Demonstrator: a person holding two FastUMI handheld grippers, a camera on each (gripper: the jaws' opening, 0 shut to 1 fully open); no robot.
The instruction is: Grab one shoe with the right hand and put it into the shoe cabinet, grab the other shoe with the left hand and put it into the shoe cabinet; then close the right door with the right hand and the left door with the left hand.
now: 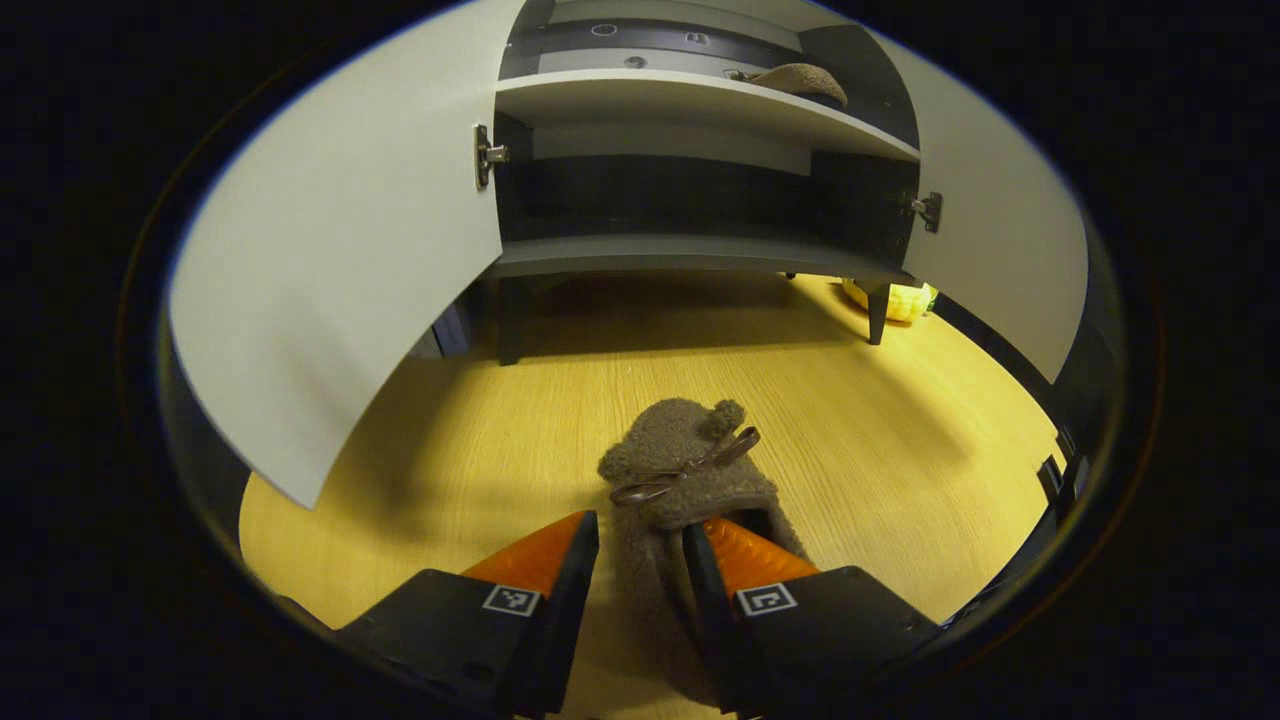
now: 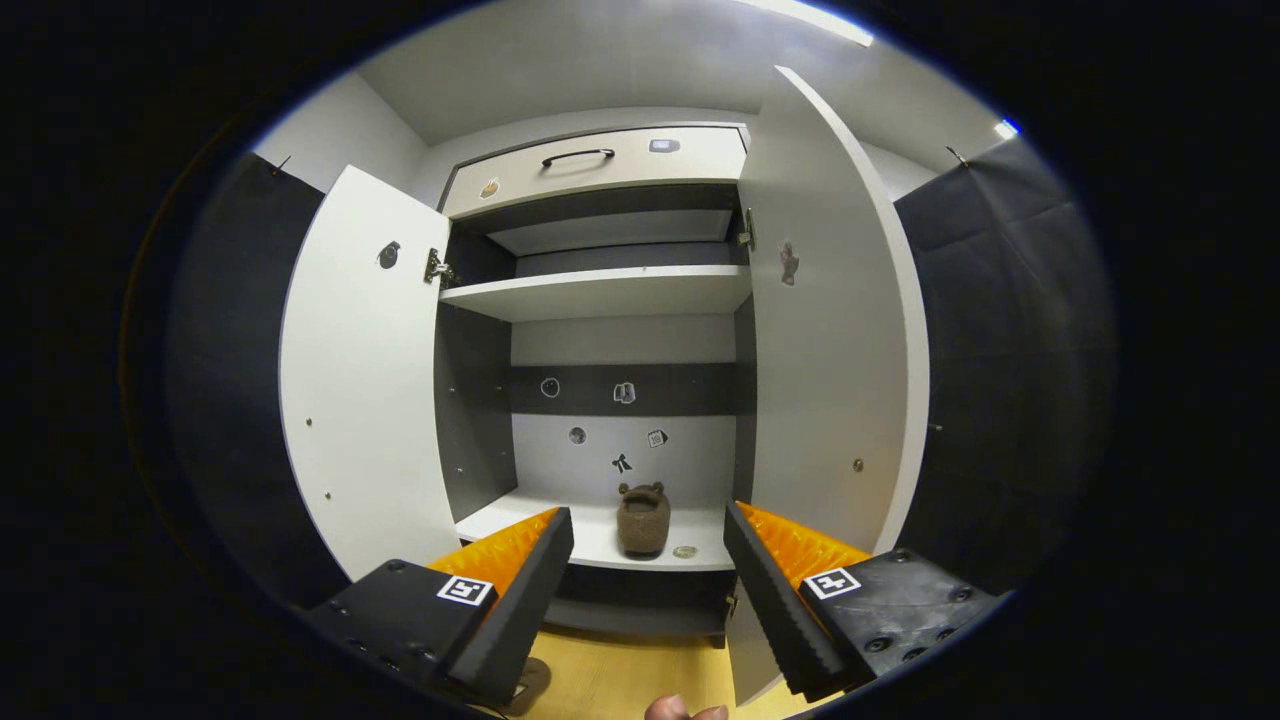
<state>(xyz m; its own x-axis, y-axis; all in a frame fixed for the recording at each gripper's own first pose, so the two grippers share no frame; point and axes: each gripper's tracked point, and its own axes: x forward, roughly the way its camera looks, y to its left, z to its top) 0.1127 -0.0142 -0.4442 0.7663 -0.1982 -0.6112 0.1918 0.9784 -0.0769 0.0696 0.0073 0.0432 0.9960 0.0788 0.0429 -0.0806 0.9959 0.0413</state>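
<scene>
Now, my left gripper [image 1: 640,560] has its fingers pressed in on the heel end of the brown fuzzy slipper [image 1: 685,470], one finger outside the collar and the other reaching into the opening, so I judge it clamped on the soft rim and not on anything stiff. The slipper lies on the wooden floor [image 1: 900,430] with its bow and toe pointing toward the shoe cabinet [image 1: 680,255], which stands near, both doors swung wide. My right gripper [image 2: 648,560] has its fingers well apart and holds nothing; beyond them, in the right gripper view, the other slipper [image 2: 642,520] already sits upright on the lower shelf [image 2: 520,515], toward the middle. The left door [image 2: 365,380] and right door [image 2: 830,330] stand open on either side. What worries me is the grip: plush fabric squashes, and a pinch on one wall of the collar could let the slipper droop, swing or slide out as I lift. A dangling toe could catch the shelf's front edge or knock the first slipper. The open left door hangs close beside my path, so a wide swing could bump it.
</scene>
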